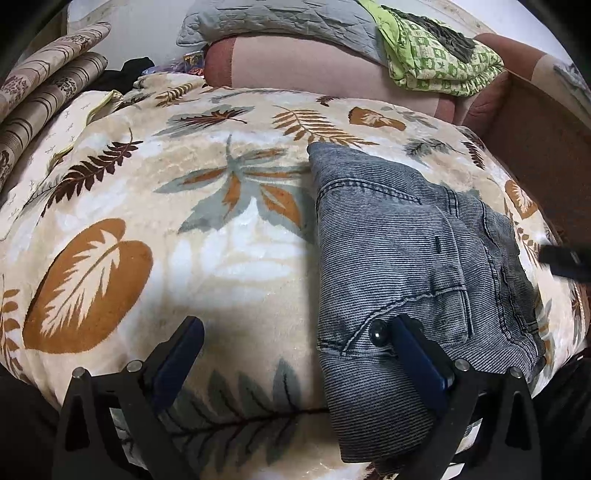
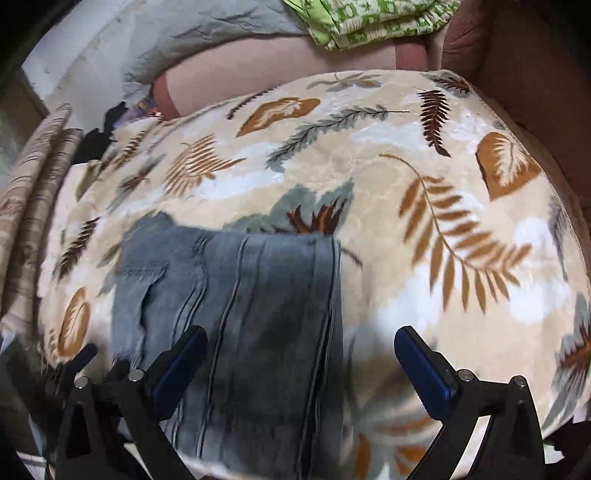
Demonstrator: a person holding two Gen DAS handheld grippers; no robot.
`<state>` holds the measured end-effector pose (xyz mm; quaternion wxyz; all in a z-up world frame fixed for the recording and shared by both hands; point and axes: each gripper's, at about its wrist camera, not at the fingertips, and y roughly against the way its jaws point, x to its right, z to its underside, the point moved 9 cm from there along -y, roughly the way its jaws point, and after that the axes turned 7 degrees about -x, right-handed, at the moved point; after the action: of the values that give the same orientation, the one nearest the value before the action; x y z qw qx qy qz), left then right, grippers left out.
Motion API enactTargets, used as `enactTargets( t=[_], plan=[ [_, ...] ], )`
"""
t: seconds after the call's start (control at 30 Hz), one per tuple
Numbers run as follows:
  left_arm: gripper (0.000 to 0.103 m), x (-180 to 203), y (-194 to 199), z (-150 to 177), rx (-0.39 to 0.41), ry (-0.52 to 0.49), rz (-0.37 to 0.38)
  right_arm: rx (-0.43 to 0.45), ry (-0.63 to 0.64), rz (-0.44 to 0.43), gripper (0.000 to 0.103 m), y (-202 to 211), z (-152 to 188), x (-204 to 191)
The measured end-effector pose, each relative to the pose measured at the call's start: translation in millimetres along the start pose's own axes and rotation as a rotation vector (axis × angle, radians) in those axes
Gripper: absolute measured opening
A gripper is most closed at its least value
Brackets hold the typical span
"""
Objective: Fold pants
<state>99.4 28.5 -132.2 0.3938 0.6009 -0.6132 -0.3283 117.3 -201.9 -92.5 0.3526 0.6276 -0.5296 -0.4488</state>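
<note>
The grey-blue denim pants [image 1: 399, 243] lie folded in a compact stack on the leaf-patterned blanket [image 1: 184, 236], right of centre in the left wrist view. My left gripper [image 1: 295, 328] stands open: its right finger [image 1: 413, 354] rests over the waistband beside the button, and its left finger is over bare blanket. In the right wrist view the pants [image 2: 240, 295] sit at lower left. My right gripper [image 2: 301, 338] is open wide above their right edge, with nothing pressed between the pads. A dark blurred part [image 1: 561, 258], probably the right gripper, shows at the right edge.
The blanket covers a sofa seat with a pinkish backrest [image 1: 314, 70]. A grey quilted cover [image 1: 280, 18] and a green patterned cloth [image 1: 439, 62] lie on top of the backrest. Striped brown cushions [image 1: 40, 92] stand at the far left, and a brown armrest [image 1: 535, 140] is at the right.
</note>
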Motion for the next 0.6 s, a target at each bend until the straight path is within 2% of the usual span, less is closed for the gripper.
enactTargets(
  t=[0.07, 0.2, 0.23, 0.3, 0.37, 0.4, 0.43, 0.47, 0.5, 0.6],
  plan=[
    [0.101, 0.1, 0.5, 0.2, 0.004, -0.001, -0.005, 0.001, -0.004, -0.038, 0.102, 7.7, 16.6, -4.6],
    [0.101, -0.2, 1.1, 0.5, 0.006, 0.001, -0.014, 0.050, 0.024, -0.224, 0.102, 34.5, 39.4, -35.7],
    [0.101, 0.0, 1.5, 0.6, 0.007, 0.002, -0.019, 0.063, 0.022, -0.286, 0.102, 41.3, 39.9, -43.1],
    [0.101, -0.1, 1.8, 0.6, 0.009, 0.002, -0.024, 0.065, -0.009, -0.483, 0.103, 47.6, 38.6, -58.2],
    [0.101, -0.2, 2.3, 0.8, 0.010, 0.000, -0.030, 0.002, -0.102, -0.637, 0.103, 28.3, 41.3, -59.0],
    [0.101, -0.1, 2.3, 0.8, 0.010, 0.000, -0.030, -0.043, -0.146, -0.653, 0.102, 8.8, 46.0, -54.4],
    [0.101, 1.0, 2.0, 1.3, 0.006, -0.005, -0.031, -0.112, -0.186, -0.629, 0.098, -15.0, 55.2, -47.3],
    [0.101, 1.0, 3.7, 0.9, 0.018, -0.009, -0.041, -0.138, -0.220, -0.636, 0.096, -27.0, 60.6, -42.8],
    [0.101, 1.2, 4.2, 0.9, 0.020, -0.014, -0.045, -0.081, -0.235, -0.665, 0.096, -19.7, 58.5, -38.9],
    [0.101, -0.4, 4.9, 0.0, 0.002, 0.004, -0.030, -0.097, -0.215, -0.632, 0.096, -10.0, 60.6, -38.9]
  ],
)
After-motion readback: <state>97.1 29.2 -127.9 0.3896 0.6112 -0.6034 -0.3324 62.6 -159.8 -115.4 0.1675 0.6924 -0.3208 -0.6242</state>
